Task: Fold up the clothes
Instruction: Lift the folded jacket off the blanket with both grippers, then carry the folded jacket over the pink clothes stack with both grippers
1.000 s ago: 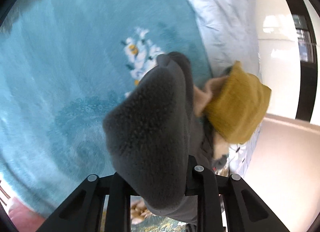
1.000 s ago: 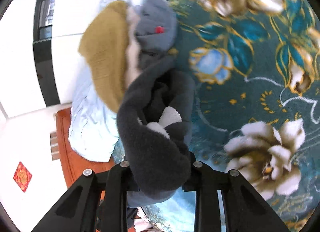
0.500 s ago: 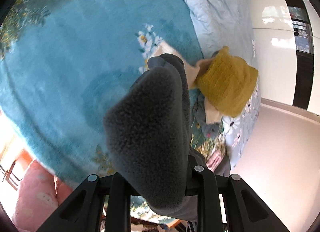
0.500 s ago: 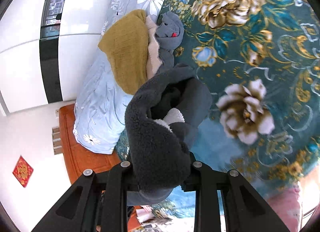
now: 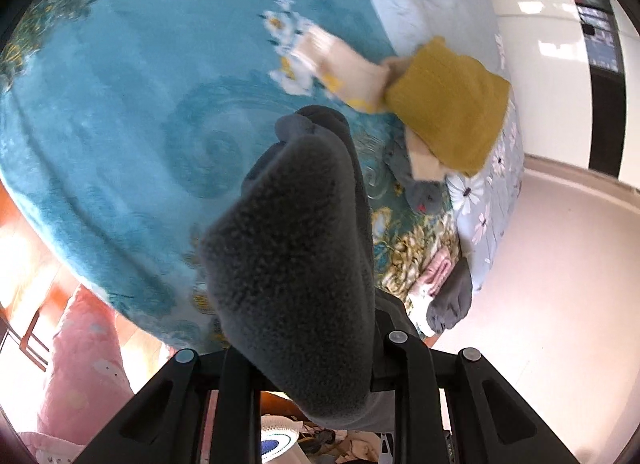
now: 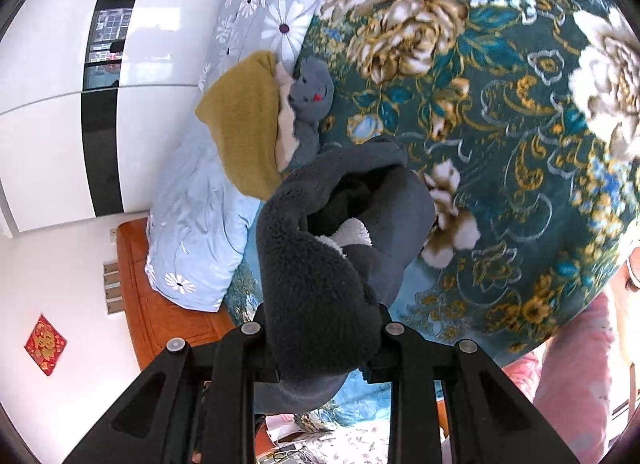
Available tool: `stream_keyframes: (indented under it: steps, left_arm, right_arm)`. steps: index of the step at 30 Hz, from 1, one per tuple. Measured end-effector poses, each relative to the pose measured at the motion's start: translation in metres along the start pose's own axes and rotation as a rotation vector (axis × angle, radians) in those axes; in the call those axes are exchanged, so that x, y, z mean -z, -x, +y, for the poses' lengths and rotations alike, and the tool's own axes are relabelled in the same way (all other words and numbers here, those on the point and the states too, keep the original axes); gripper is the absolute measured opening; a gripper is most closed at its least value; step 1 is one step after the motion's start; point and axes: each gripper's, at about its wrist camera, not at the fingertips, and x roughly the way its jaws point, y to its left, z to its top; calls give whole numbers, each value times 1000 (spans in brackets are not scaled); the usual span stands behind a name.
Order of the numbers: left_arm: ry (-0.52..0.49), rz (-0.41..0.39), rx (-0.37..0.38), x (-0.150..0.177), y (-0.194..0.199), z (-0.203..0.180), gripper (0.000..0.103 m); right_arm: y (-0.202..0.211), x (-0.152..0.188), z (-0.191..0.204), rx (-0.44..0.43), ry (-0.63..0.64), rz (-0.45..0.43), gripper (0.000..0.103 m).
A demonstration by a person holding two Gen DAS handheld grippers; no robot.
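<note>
A dark grey fleece garment with a white lining patch hangs between both grippers, held above a bed. My left gripper is shut on one bunched part of it. My right gripper is shut on another part. The fleece hides the fingertips of both. Below lie a mustard-yellow knit, a cream garment and a blue-grey garment with a red mark.
The bed carries a teal floral blanket and a pale blue daisy-print pillow. Folded pink and grey clothes lie at the bed's edge. A white wardrobe, an orange wooden nightstand and a pink cushion surround the bed.
Both grippers have risen away from the bed with the fleece still held. More of the blanket, floor and pile of clothes now shows, and the cream garment is uncovered.
</note>
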Motion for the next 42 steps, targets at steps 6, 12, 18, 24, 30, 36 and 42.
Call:
stream_keyframes:
  steps: [6,12,18,24,30,36,42]
  left_arm:
    - [-82,-38,32,40,-37,-91,25]
    - [-106,-73,57,98,-85,-203,25]
    - [-162,-86,74,147,-131,-314,25]
    - [-240,-80,81,168,-186,-419,25]
    - [-329,-44,72,176,-269,-500,25]
    - [-357,-7,54,178,-355,-478,25]
    - [-344,41,9,181,-439,-425,25]
  right_arm:
    - [37,-73,-6,-61,33,-21,26]
    - [82,-197,2,-116,107,-12,26]
    - [137,-319,35,-155,226,-23,26]
    - [173,-424,59,-184,301,-62,26]
    - [180,-518,49,-132,297,-111,26]
    - [180,-581,-3,-142,277,-163,26]
    - [138,-596,-102,-39,203,-107,26]
